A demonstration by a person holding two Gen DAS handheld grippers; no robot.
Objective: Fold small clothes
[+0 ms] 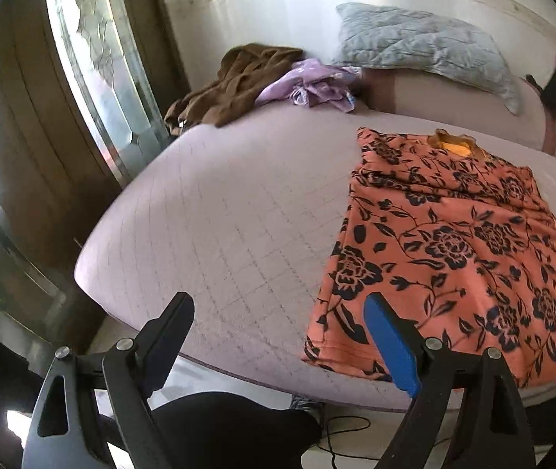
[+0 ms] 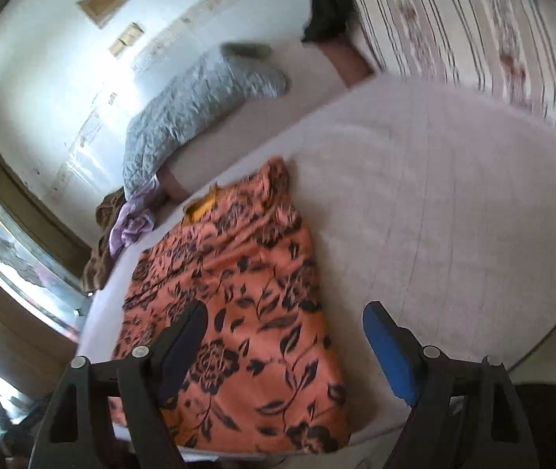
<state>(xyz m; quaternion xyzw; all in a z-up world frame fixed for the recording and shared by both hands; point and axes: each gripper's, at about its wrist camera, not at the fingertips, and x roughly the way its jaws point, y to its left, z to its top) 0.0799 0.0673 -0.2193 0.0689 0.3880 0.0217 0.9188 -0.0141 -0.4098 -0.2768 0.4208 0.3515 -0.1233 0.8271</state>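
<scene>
An orange floral garment [image 1: 450, 258] lay spread flat on a quilted pale mattress [image 1: 219, 226], its yellow-lined neckline pointing toward the head of the bed and its hem reaching the near edge. No box, basket or other container appeared in either view; the bed alone carried the clothes.

The left gripper [image 1: 282, 336] hung above the near edge of the mattress with its jaws set wide and nothing between them. Its blue-padded finger [image 1: 391, 348] overlapped the garment's lower left corner in the left wrist view (whether it touched the cloth could not be told), while the other finger stood over bare mattress.

The right gripper [image 2: 286, 348] likewise held its jaws wide, gripping nothing. In the right wrist view the garment's lower right part lay below the gap between its fingers, the dark finger over the print and the blue one over bare mattress beside it.

At the far end of the bed, a crumpled brown garment [image 1: 235, 82] and a lilac cloth [image 1: 313, 86] lay touching, next to a grey quilted pillow [image 1: 422, 47]. A striped folded cover [image 2: 469, 23] sat at the far right corner.
</scene>
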